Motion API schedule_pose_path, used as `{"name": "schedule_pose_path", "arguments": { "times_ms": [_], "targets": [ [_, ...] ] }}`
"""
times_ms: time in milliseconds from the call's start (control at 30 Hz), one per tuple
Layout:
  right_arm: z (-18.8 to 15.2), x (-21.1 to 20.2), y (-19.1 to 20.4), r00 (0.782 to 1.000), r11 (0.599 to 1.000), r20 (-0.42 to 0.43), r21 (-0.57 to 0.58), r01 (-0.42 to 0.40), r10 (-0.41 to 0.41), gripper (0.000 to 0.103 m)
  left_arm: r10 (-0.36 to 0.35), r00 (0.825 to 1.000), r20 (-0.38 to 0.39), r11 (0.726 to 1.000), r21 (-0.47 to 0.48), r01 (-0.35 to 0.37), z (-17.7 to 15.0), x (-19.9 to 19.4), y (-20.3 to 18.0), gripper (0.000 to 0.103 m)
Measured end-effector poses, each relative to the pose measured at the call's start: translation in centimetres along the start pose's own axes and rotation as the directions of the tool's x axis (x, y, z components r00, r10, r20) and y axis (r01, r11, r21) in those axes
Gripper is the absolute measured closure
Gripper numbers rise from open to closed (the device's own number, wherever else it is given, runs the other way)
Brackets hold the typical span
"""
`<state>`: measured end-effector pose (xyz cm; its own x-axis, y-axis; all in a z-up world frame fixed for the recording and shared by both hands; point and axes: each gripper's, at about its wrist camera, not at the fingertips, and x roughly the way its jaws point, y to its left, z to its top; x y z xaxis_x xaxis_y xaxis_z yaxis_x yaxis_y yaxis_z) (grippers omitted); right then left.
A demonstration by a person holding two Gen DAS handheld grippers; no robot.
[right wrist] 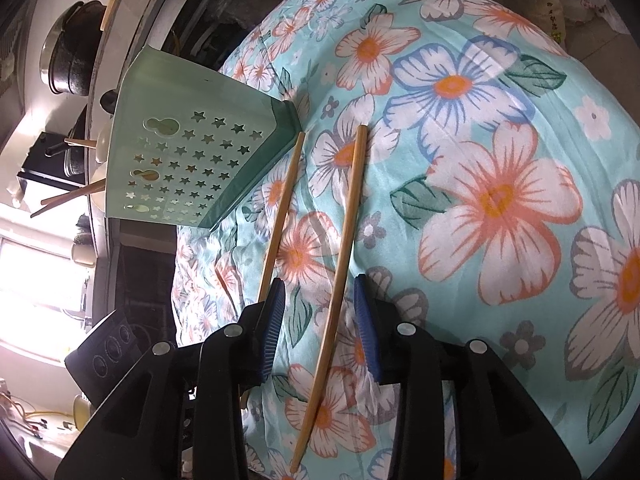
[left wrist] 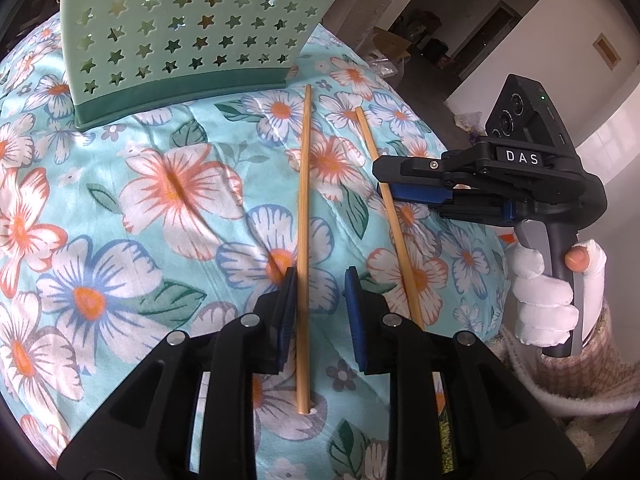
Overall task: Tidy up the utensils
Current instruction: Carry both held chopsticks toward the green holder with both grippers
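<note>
- The left tool (left wrist: 318, 282) stands with its blue pads apart, straddling one wooden chopstick (left wrist: 303, 240); the left pad sits close against the stick while a clear gap shows on the right, so nothing is pinched.
- The right tool (right wrist: 320, 300) is likewise apart, its jaws either side of the second chopstick (right wrist: 340, 260) without pressing on it. In the left wrist view this tool comes in from the side, held by a hand (left wrist: 552, 292) in a white glove.
- Each tool lines up over the lower half of its own stick, which I judge to be a setup for gripping the two at once, one per hand.
- Both chopsticks lie flat and roughly parallel, apart from each other, their far ends pointing toward the green utensil holder (left wrist: 188, 36). The first stick's far tip ends just beside the holder's dark green base.
- The holder stands upright, pierced with star cut-outs; in the right wrist view other wooden handles (right wrist: 72, 196) poke out of its top, so it looks like the intended destination.
- The surface is covered by a turquoise cloth (left wrist: 160, 184) printed with large flowers, lying in soft folds that may let the sticks roll.
- Beyond it, the room shows a dark pot (right wrist: 68, 56) on a counter, bright window light, white walls and scattered clutter.
</note>
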<state>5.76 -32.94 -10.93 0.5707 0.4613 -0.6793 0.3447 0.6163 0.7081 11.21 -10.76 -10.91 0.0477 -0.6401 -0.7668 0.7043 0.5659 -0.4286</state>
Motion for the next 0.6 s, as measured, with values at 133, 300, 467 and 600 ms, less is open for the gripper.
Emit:
{"name": "schedule_pose_path", "arguments": {
  "times_ms": [133, 300, 467, 600],
  "targets": [
    [0.0, -0.3, -0.3, 1.0, 1.0, 0.0, 0.0, -0.004, 0.004, 0.068, -0.005, 1.0, 0.003, 1.0, 0.008, 0.005, 0.1, 0.0, -0.1, 0.074],
    [-0.1, -0.9, -0.4, 1.0, 1.0, 0.007, -0.011, 0.005, -0.005, 0.068, -0.005, 1.0, 0.021, 1.0, 0.023, 0.005, 0.3, -0.4, -0.6, 0.07],
    [0.1, -2.1, 0.0, 0.999, 0.999, 0.039, -0.039, 0.032, -0.03, 0.068, -0.014, 0.998, 0.058, 0.998, 0.057, 0.011, 1.1, -1.3, -1.3, 0.07],
    [0.5, -3.1, 0.2, 0.995, 0.996, 0.077, -0.059, 0.069, -0.065, 0.068, 0.006, 0.996, 0.094, 0.995, 0.096, -0.015, 2.6, -1.7, -1.8, 0.069]
  ]
}}
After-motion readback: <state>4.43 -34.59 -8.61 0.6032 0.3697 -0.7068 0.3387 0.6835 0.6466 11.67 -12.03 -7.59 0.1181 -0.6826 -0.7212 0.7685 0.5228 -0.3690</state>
